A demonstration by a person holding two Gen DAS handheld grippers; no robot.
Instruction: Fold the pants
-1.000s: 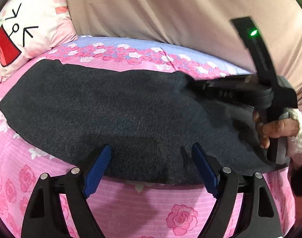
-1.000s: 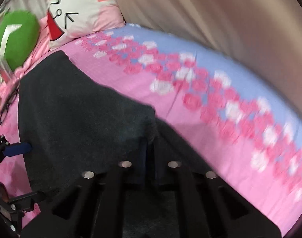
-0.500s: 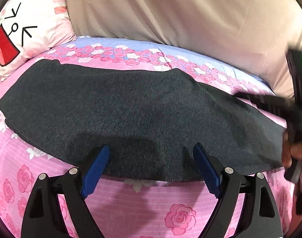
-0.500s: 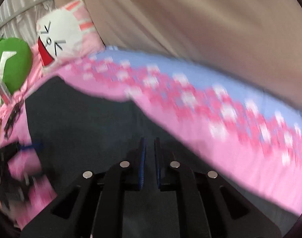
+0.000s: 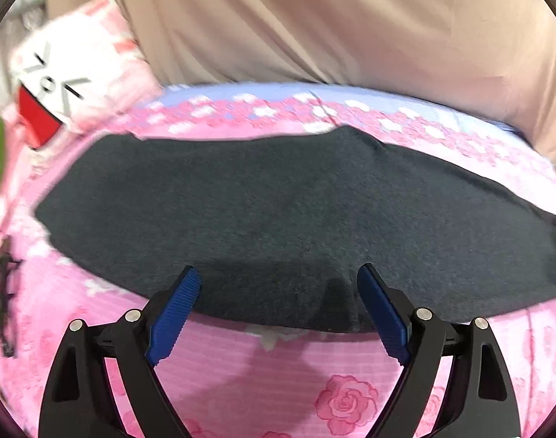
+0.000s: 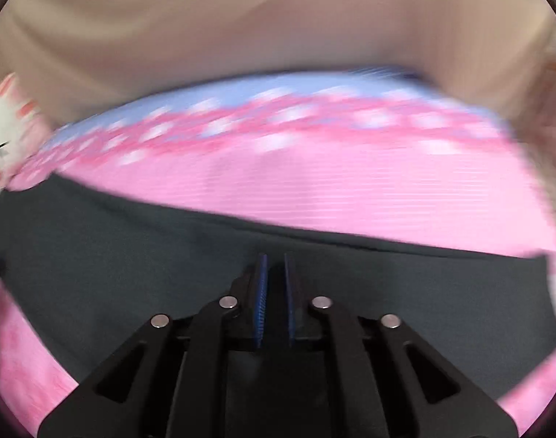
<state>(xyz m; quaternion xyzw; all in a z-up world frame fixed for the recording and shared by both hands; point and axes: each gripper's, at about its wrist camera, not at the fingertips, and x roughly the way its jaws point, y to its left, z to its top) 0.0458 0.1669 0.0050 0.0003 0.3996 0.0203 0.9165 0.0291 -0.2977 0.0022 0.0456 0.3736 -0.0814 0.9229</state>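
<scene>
as pants (image 5: 296,219) lie flat, left hand-held gripper (image 5: 278,292) gaping

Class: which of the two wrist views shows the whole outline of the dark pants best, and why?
The left wrist view: the pants lie sharp and nearly whole across the pink bedsheet, far edge and near edge both visible. The right wrist view is blurred and shows only part of them, cut off behind the right gripper.
</scene>
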